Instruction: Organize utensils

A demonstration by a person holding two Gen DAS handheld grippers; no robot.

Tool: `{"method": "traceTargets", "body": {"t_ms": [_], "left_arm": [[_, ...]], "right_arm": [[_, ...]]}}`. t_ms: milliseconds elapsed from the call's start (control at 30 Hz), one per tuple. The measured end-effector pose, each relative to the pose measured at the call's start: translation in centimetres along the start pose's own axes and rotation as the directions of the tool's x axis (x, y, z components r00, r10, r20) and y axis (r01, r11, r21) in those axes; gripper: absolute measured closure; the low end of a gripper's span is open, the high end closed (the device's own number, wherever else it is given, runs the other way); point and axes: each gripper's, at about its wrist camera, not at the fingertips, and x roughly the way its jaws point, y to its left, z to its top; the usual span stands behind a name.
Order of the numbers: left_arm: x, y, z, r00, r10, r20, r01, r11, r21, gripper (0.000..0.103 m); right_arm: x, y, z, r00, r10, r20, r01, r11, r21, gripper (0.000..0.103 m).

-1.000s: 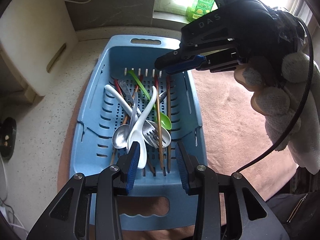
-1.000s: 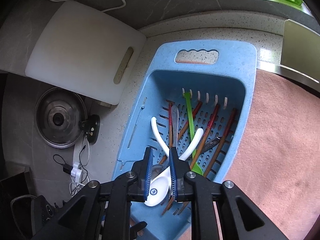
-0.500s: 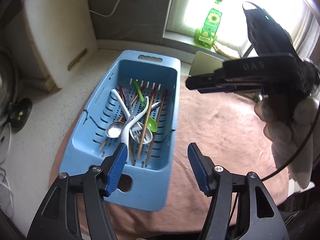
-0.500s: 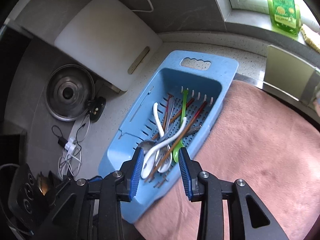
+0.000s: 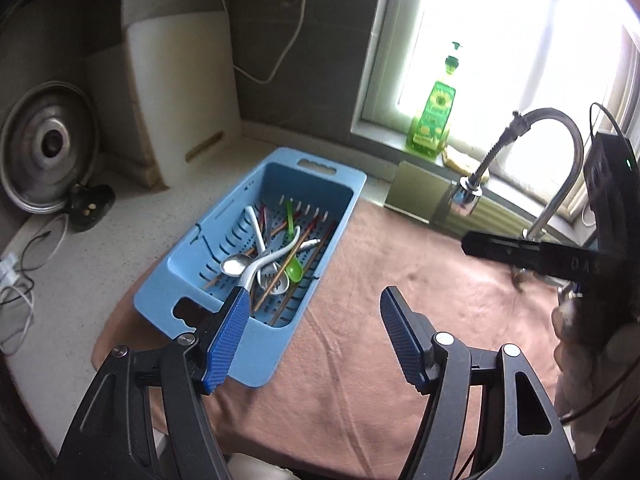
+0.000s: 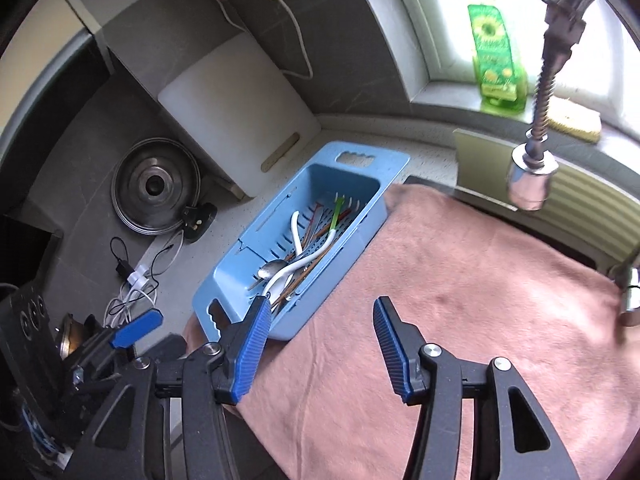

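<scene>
A blue slotted basket (image 5: 224, 240) (image 6: 360, 172) sits half on the counter, half on a pink towel (image 5: 420, 280) (image 6: 460, 280). It holds white spoons (image 5: 256, 236) (image 6: 296, 232), a metal spoon (image 5: 234, 266), a green spoon (image 5: 294, 268), a fork and several brown chopsticks (image 5: 298, 248). My left gripper (image 5: 312, 336) is open and empty, above the towel just near of the basket. My right gripper (image 6: 320, 344) is open and empty, above the towel near the basket's near corner. It also shows at the right edge of the left wrist view (image 5: 540, 254).
A white cutting board (image 5: 180, 92) (image 6: 236, 112) leans on the back wall. A pot lid (image 5: 44, 148) (image 6: 154, 186) stands at the left with cables by it. A faucet (image 5: 520, 160) (image 6: 532, 176) hangs at the right. A green soap bottle (image 5: 434, 116) (image 6: 494, 52) stands on the sill.
Both grippers have pulled back and up from the basket and opened wider. The utensils stay in the basket. The right gripper has moved off to the right.
</scene>
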Motion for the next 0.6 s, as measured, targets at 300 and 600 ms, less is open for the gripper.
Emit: {"method": "traceTargets", "body": {"t_ms": [300, 600], "left_arm": [[-2.7, -1.8, -0.2, 0.997, 0.055, 0.06, -0.053, 0.998, -0.027, 0.035], [-4.1, -2.6, -0.6, 0.995, 0.07, 0.074, -0.065, 0.996, -0.061, 0.035]], "right_arm": [[-4.2, -0.1, -1.5, 0.997, -0.03, 0.069, 0.034, 0.998, -0.055, 0.052], [-6.0, 0.1, -2.4, 0.992, -0.051, 0.113, 0.061, 0.994, -0.087, 0.051]]}}
